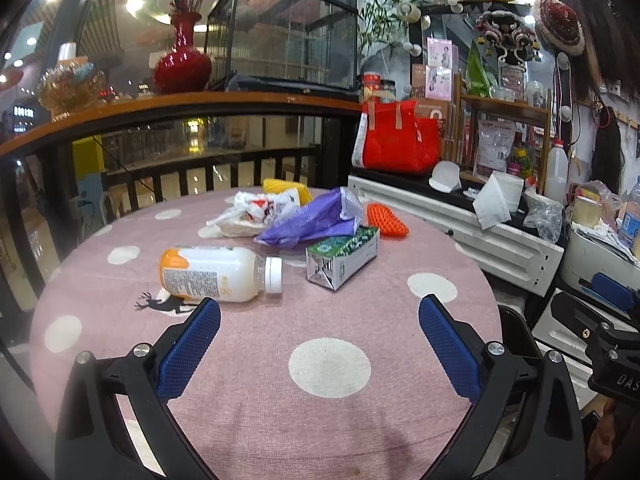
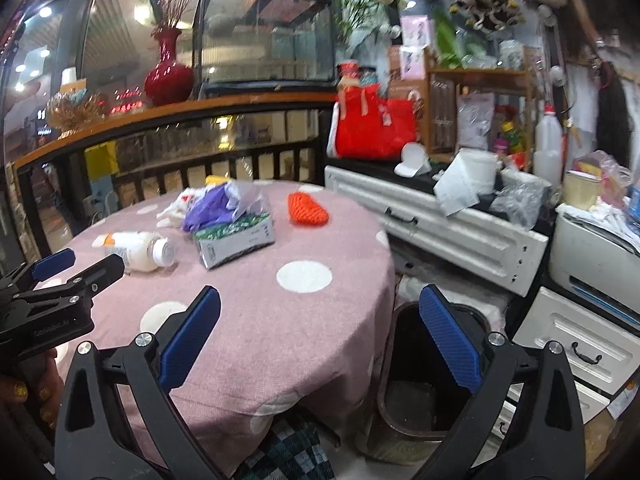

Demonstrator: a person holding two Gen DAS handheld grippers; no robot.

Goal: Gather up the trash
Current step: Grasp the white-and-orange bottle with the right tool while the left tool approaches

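Trash lies on a round table with a pink dotted cloth (image 1: 280,340): a white plastic bottle (image 1: 218,274) on its side, a green and white carton (image 1: 342,258), a purple wrapper (image 1: 316,220), a white crumpled bag (image 1: 256,210), a yellow foam net (image 1: 286,190) and an orange foam net (image 1: 387,220). My left gripper (image 1: 320,312) is open and empty, just short of the bottle and carton. My right gripper (image 2: 320,304) is open and empty at the table's right edge, above a dark bin (image 2: 432,380). The bottle (image 2: 140,250), carton (image 2: 236,238) and orange net (image 2: 307,208) show in the right wrist view too.
A white cabinet (image 1: 460,224) with a red bag (image 1: 400,140) and clutter stands right of the table. A black railing (image 1: 200,168) with a red vase (image 1: 182,60) on its ledge runs behind. White drawers (image 2: 580,344) stand right of the bin.
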